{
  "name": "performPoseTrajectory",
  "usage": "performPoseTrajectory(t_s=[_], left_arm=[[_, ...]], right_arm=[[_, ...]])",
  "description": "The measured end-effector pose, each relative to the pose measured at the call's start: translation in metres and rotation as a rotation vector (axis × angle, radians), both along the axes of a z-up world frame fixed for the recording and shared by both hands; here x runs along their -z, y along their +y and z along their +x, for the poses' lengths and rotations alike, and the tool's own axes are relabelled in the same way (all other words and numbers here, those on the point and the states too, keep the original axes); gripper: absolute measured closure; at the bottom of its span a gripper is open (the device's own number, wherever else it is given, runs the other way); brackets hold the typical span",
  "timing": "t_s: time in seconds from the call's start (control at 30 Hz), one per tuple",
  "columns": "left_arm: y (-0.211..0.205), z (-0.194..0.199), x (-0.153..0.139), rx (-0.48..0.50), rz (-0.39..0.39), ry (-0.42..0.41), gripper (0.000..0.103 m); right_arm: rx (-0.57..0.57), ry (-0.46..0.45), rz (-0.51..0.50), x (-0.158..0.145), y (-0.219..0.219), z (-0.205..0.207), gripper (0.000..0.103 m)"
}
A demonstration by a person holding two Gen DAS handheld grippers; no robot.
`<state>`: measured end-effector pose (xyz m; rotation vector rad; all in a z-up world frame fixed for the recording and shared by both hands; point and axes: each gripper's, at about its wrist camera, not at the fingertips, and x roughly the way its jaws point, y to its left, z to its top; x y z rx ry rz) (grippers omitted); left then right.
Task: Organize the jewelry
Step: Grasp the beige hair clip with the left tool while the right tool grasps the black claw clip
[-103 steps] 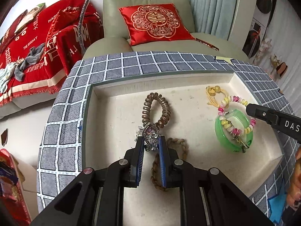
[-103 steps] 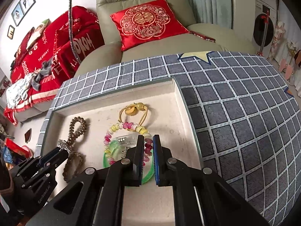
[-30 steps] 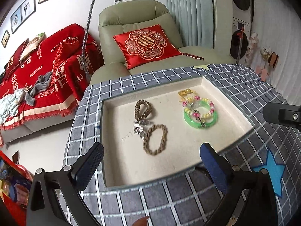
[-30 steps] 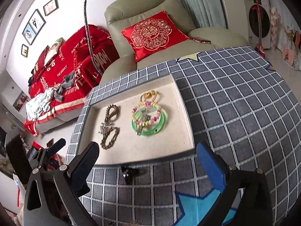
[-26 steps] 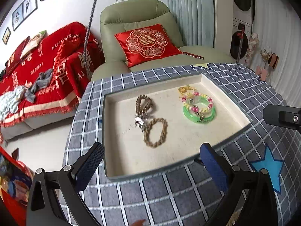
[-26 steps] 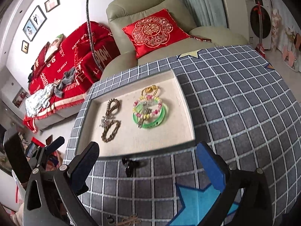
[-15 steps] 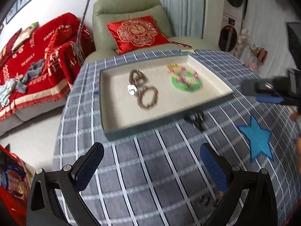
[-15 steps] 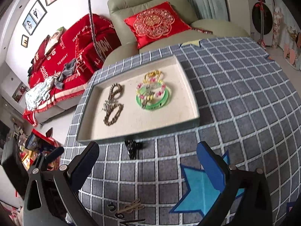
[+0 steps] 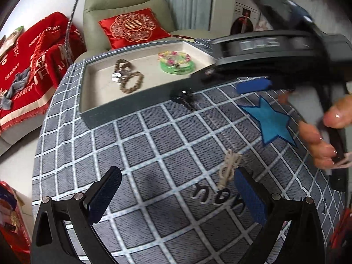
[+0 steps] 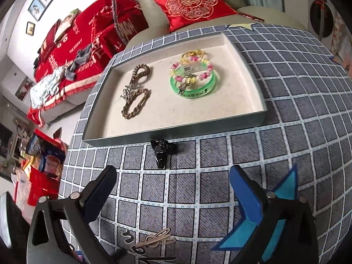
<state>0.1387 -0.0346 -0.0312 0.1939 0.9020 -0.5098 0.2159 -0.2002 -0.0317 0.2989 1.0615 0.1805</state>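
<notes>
Jaws on both my left gripper (image 9: pixel 176 195) and right gripper (image 10: pixel 173 189) are spread and empty. I'd lower the right one squarely over the black clip (image 10: pixel 162 151), just outside the tray (image 10: pixel 176 131) wall. Bracelets lie inside; motion blur hides the clip's shape.
</notes>
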Motion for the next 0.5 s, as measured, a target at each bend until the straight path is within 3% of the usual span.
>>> performPoseTrajectory(t_s=[0.1,0.23,0.37,0.43,0.5], left_arm=[[-0.009,-0.003,0.003,0.020,0.013,0.000,0.000],[-0.019,-0.006,0.007,0.052,0.033,0.013,0.003],[-0.026,-0.006,0.011,0.071,0.041,0.027,0.013],[-0.029,-0.007,0.013,0.080,0.039,0.034,0.014],[-0.033,-0.007,0.014,0.093,0.040,0.041,0.021]], right_arm=[[-0.029,0.013,-0.018,0.007,0.007,0.007,0.012],[-0.066,0.031,-0.024,0.013,0.013,0.015,0.027],[-0.099,0.046,-0.037,0.017,0.018,0.026,0.032],[-0.112,0.049,-0.048,0.018,0.020,0.030,0.040],[-0.121,0.052,-0.059,0.019,0.023,0.033,0.045]])
